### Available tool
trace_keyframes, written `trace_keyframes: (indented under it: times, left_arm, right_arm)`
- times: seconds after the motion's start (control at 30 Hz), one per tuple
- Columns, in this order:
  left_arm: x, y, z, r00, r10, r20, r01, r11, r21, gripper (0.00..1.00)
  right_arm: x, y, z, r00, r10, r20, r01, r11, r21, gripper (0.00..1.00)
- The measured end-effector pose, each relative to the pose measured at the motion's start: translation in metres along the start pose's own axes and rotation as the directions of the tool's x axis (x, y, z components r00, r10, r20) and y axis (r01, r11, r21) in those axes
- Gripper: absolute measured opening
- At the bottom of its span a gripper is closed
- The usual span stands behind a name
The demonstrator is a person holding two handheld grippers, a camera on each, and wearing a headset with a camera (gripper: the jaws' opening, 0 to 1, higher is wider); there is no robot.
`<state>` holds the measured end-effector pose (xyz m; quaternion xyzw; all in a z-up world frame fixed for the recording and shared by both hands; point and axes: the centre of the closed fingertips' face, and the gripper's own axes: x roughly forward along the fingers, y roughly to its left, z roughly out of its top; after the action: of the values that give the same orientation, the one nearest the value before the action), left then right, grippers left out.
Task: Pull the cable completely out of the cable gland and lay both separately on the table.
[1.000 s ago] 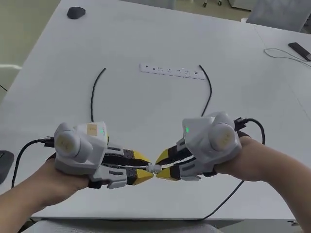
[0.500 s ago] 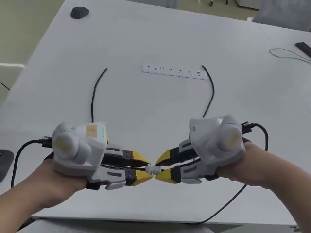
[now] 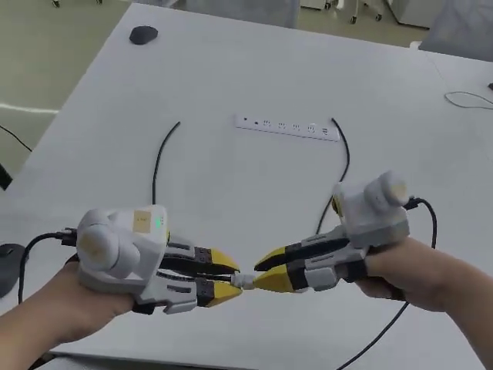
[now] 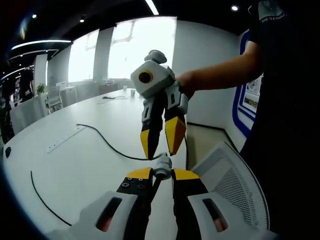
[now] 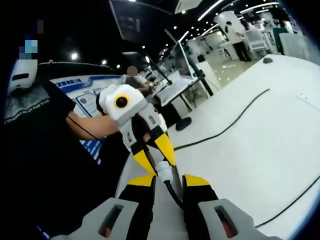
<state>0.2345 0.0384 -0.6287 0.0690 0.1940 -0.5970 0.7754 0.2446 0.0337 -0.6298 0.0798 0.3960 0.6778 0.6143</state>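
Left gripper: your left gripper [image 3: 235, 275] had its yellow-tipped jaws pinched almost closed on the small pale grey cable gland [image 3: 245, 280].
Right gripper: your right gripper [image 3: 257, 275] met it tip to tip, jaws squeezed onto the thin black cable [image 5: 172, 191] right behind the gland.
Gland: you held it in the air between both sets of tips, over the near edge of the white table [image 3: 231, 85].
Cable: it ran out of the gland; black strands lay up the table towards the white power strip [image 3: 286, 128].
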Motion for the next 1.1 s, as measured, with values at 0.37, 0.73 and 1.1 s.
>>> trace_keyframes:
  times: [0.37, 0.73, 1.1]
  left_arm:
    - [0.002, 0.001, 0.003, 0.9998, 0.022, 0.005, -0.022, 0.999, -0.026, 0.15]
    - [0.008, -0.001, 0.004, 0.9998, 0.021, 0.006, -0.02, 0.998, -0.06, 0.15]
    - [0.01, 0.002, 0.001, 0.9999, 0.007, 0.012, -0.005, 0.989, -0.151, 0.14]
  right_arm:
    - [0.006, 0.007, -0.005, 0.9959, 0.089, -0.011, -0.089, 0.996, 0.009, 0.16]
    - [0.006, 0.008, -0.007, 0.9956, 0.092, 0.017, -0.091, 0.994, -0.067, 0.09]
    - [0.006, 0.007, -0.009, 0.9984, -0.041, -0.038, 0.025, 0.929, -0.369, 0.07]
